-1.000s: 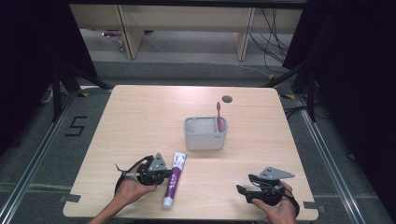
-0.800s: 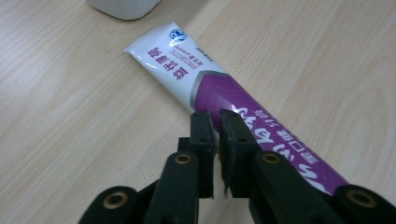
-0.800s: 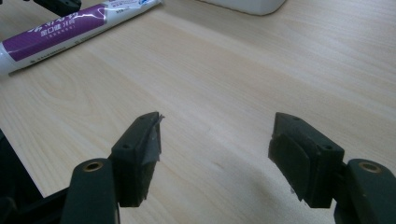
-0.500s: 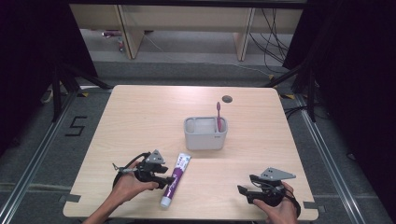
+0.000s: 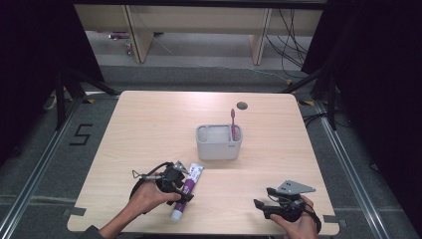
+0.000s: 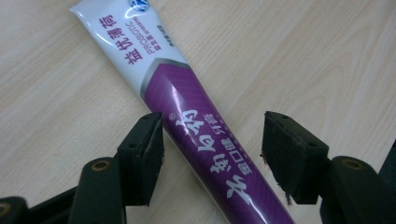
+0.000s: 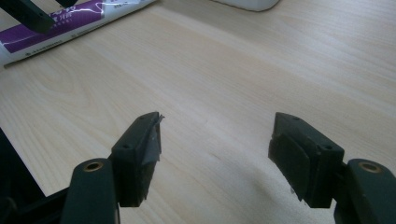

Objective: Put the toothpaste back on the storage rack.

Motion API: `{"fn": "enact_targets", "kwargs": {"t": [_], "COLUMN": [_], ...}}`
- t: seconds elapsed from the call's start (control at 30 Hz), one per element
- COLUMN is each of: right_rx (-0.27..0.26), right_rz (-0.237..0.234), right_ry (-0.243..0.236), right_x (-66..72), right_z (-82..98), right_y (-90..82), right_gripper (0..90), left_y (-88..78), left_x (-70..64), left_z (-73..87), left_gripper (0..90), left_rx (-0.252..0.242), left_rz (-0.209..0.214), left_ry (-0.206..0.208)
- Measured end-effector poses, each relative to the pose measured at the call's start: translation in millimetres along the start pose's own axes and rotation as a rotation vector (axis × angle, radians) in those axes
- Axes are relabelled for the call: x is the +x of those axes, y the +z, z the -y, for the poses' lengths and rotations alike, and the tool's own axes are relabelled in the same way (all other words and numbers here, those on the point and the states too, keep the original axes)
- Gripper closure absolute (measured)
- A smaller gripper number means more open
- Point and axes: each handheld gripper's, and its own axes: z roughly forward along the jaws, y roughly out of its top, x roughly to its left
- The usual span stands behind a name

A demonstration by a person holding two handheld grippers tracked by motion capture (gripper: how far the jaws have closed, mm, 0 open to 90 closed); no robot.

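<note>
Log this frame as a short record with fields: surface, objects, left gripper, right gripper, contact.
surface: wooden table
objects: toothpaste tube lying flat near the front edge; grey holder mid-table with a pink toothbrush standing in it
left gripper: open, jaws on either side of the tube's purple part
right gripper: open, over bare table at the front right, nothing between its jaws
contact: left jaws not closed on the tube; a gap shows on one side, the other side cannot be told
</note>
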Motion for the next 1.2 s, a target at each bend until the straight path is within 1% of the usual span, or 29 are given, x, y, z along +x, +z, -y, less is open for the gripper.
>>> {"fn": "enact_targets", "kwargs": {"t": [0.03, 0.07, 0.1, 0.17, 0.2, 0.23, 0.27, 0.3, 0.33, 0.37, 0.47, 0.5, 0.53, 0.57, 0.6, 0.67, 0.7, 0.73, 0.77, 0.87, 0.9, 0.97, 1.0, 1.03, 1.07, 1.1, 1.13, 1.17, 1.2], "right_rx": [0.000, 0.002, 0.002, 0.001, -0.005, -0.004, 0.003, -0.002, 0.000, -0.003, -0.003, -0.003, -0.002, -0.002, -0.003, -0.003, -0.010, -0.010, -0.007, -0.007, -0.011, -0.011, -0.007, -0.012, -0.012, -0.007, -0.007, -0.008, -0.010], "right_rz": [0.000, 0.001, -0.002, -0.006, -0.005, -0.011, -0.010, -0.013, -0.011, -0.010, -0.010, -0.010, -0.012, -0.012, -0.014, -0.016, -0.001, -0.001, -0.010, -0.011, -0.002, -0.003, -0.010, -0.002, -0.002, -0.011, -0.013, -0.011, -0.005], "right_ry": [0.000, -0.002, -0.001, 0.002, 0.017, 0.027, 0.042, 0.029, 0.033, 0.028, 0.026, 0.026, 0.028, 0.026, 0.027, 0.029, 0.003, 0.003, 0.025, 0.027, 0.002, 0.003, 0.025, 0.004, 0.004, 0.027, 0.029, 0.023, 0.002], "right_x": [0.0, 0.2, 0.5, 0.3, 1.0, 1.3, 2.7, 1.7, 1.9, 1.7, 1.8, 1.8, 2.0, 2.0, 2.1, 1.8, -0.4, -0.4, 0.9, 1.1, -0.4, -0.3, 1.0, -0.7, -0.7, 1.0, 1.2, 0.9, -0.3], "right_z": [0.0, -0.2, -0.3, -0.2, 0.3, 0.5, 0.7, 0.7, 0.7, 0.7, 0.6, 0.6, 0.7, 0.7, 0.7, 0.8, 0.7, 0.7, 1.1, 1.1, 0.8, 0.8, 1.0, 0.7, 0.7, 0.9, 0.9, 0.9, 0.8], "right_y": [0.0, -0.2, -0.4, -0.6, -0.5, -0.5, -1.1, -0.7, -1.1, -1.1, -1.1, -1.1, -1.1, -1.2, -1.2, -1.6, -2.3, -2.3, -2.3, -2.4, -2.6, -2.7, -2.6, -2.7, -2.7, -2.8, -2.9, -2.9, -2.8], "right_gripper": [34.1, 34.1, 34.1, 34.1, 34.1, 34.1, 34.1, 34.1, 34.1, 34.1, 34.1, 34.1, 34.1, 34.2, 34.2, 34.2, 34.2, 34.2, 34.2, 34.2, 34.2, 34.3, 34.3, 34.3, 34.3, 34.3, 34.3, 34.3, 34.3], "left_y": [0.0, 1.2, 1.8, 1.7, 1.6, 1.5, 1.6, 1.7, 1.2, -0.4, 1.7, 1.7, 2.1, 3.0, 3.0, 3.8, 4.7, 4.7, 5.2, 5.9, 6.4, 7.4, 8.1, 8.3, 8.3, 8.5, 8.6, 8.7, 8.8], "left_x": [0.0, -1.2, -1.6, -1.8, -3.1, -2.0, -2.5, -3.1, -2.8, -2.2, -3.7, -3.7, -3.8, -5.7, -5.7, -6.5, -7.3, -7.3, -7.8, -7.8, -8.2, -9.1, -8.9, -8.6, -8.6, -8.3, -8.1, -8.0, -7.9], "left_z": [0.0, -0.6, -1.0, -1.1, -0.6, -0.7, -0.5, -0.5, -0.9, -2.4, -3.5, -3.5, -3.9, -3.6, -3.9, -3.7, -3.5, -3.5, -3.6, -5.4, -6.0, -6.9, -7.7, -7.9, -7.9, -8.1, -8.2, -8.3, -8.5], "left_gripper": [38.3, 38.3, 38.4, 39.3, 40.1, 40.6, 41.0, 40.9, 41.9, 42.8, 43.1, 43.3, 43.3, 44.0, 44.7, 46.8, 48.9, 49.7, 50.4, 51.2, 51.7, 52.7, 54.0, 54.7, 55.4, 55.4, 56.1, 56.7, 57.6], "left_rx": [0.000, 0.005, 0.007, 0.009, 0.015, 0.023, 0.028, 0.032, 0.043, 0.074, 0.097, 0.097, 0.109, 0.109, 0.122, 0.133, 0.144, 0.144, 0.149, 0.180, 0.183, 0.193, 0.201, 0.204, 0.204, 0.206, 0.209, 0.209, 0.210], "left_rz": [0.000, -0.015, -0.020, -0.019, -0.019, -0.027, -0.031, -0.029, -0.029, -0.036, -0.042, -0.042, -0.042, -0.048, -0.048, -0.048, -0.048, -0.048, -0.047, -0.049, -0.050, -0.055, -0.056, -0.056, -0.056, -0.056, -0.055, -0.055, -0.054], "left_ry": [0.000, 0.007, 0.013, 0.012, 0.002, 0.028, 0.031, 0.027, 0.038, 0.067, 0.075, 0.075, 0.083, 0.072, 0.084, 0.094, 0.102, 0.102, 0.100, 0.117, 0.118, 0.124, 0.131, 0.135, 0.135, 0.137, 0.140, 0.140, 0.140]}}
